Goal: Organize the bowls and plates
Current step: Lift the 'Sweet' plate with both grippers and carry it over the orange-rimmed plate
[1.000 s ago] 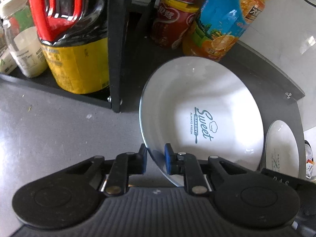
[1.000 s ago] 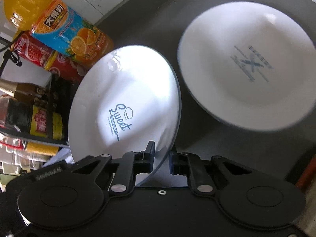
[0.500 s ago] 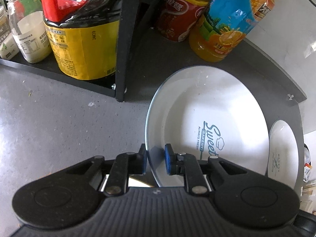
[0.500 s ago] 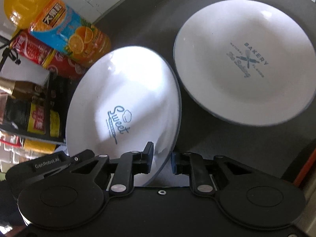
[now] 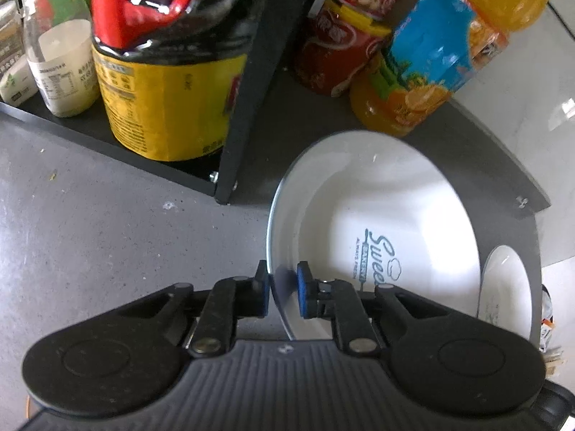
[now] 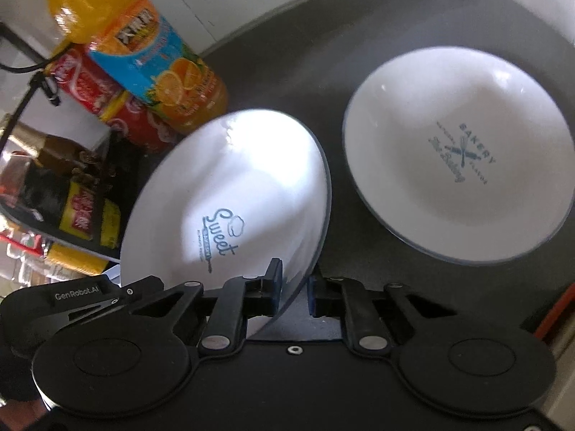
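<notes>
Left wrist view: the left claw (image 5: 283, 294) is clamped on the near rim of the Sweet plate (image 5: 373, 237), held tilted, apparently clear of the table (image 5: 90, 233).

Right wrist view: the right claw (image 6: 293, 292) pinches the opposite rim; the Bakery plate (image 6: 456, 151) lies just right. Keep both grips level while lowering onto it.
</notes>
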A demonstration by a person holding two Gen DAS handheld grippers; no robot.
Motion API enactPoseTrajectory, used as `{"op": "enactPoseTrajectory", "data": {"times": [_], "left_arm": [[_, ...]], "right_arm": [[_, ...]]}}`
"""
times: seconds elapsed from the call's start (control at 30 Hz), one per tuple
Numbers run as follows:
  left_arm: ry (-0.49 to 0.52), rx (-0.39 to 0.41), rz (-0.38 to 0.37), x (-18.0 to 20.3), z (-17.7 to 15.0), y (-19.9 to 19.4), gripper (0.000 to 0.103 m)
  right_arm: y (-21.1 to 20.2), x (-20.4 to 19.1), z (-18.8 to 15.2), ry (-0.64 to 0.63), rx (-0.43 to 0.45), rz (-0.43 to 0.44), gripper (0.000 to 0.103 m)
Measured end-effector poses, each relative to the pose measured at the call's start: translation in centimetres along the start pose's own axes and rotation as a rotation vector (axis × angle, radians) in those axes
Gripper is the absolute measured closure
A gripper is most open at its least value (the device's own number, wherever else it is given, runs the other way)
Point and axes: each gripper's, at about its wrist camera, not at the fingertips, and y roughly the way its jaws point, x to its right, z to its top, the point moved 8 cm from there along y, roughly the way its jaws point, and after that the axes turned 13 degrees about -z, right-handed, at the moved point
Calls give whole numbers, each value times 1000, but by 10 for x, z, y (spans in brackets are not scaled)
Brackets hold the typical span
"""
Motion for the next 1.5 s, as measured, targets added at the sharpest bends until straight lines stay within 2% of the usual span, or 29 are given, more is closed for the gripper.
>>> {"op": "enactPoseTrajectory", "data": {"times": [0.3,0.63,0.83,1.0,1.5], "left_arm": [[0,13,-20,6,0,-24,94],[-17,42,3,6,-17,-46,95],[-25,79,14,10,-26,-64,94],[-42,110,29,11,-34,-79,94],[-158,214,80,-14,-78,-135,93]], "right_arm": [[-14,2,-7,-25,12,17,89],[-37,-3,-11,-84,44,50,89],[-51,-5,-14,-126,63,84,88],[-65,-7,-20,-132,40,131,87],[-89,-29,-55,-286,34,205,87]]}}
